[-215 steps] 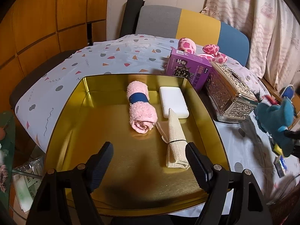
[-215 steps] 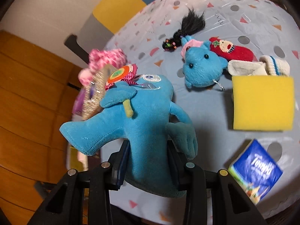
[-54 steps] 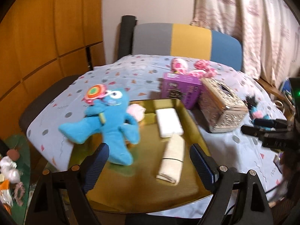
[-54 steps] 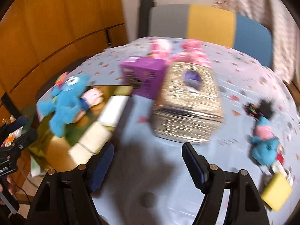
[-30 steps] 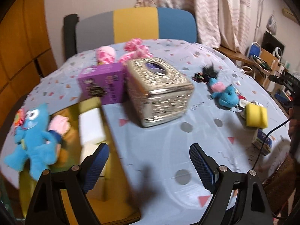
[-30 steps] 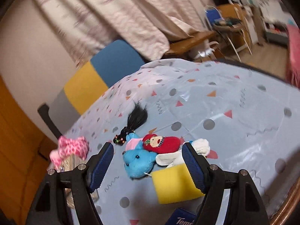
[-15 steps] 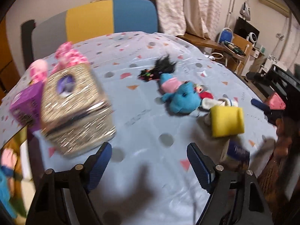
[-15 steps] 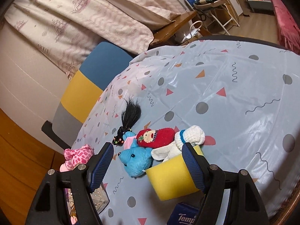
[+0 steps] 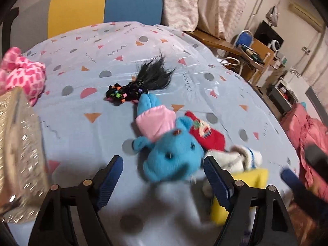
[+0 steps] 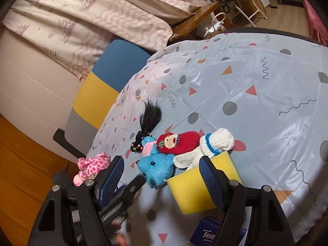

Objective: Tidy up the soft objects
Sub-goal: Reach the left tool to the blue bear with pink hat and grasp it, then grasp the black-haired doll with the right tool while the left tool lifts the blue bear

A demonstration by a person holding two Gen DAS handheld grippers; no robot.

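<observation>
A small blue plush head with a pink cap (image 9: 172,153) lies on the patterned tablecloth, just ahead of my left gripper (image 9: 163,180). That gripper's jaws are opening and its pads touch nothing. Beside the plush lie a red sock doll (image 9: 207,135), a white sock (image 9: 242,157), a yellow sponge (image 9: 246,184) and a black hair tuft (image 9: 147,82). My right gripper (image 10: 162,179) hovers open over the same pile: blue plush (image 10: 157,168), red doll (image 10: 178,143), white sock (image 10: 213,143), sponge (image 10: 196,186).
A silver tissue box (image 9: 18,153) stands at the left with a pink spotted plush (image 9: 20,78) behind it. A blue tissue pack (image 10: 207,233) lies near the table's front edge. A colourful chair back (image 9: 102,2) stands behind the table.
My left gripper has swung right, away from the tissue box, and come down close over the blue plush head. The right gripper's view has hardly shifted, only tilting slightly.
</observation>
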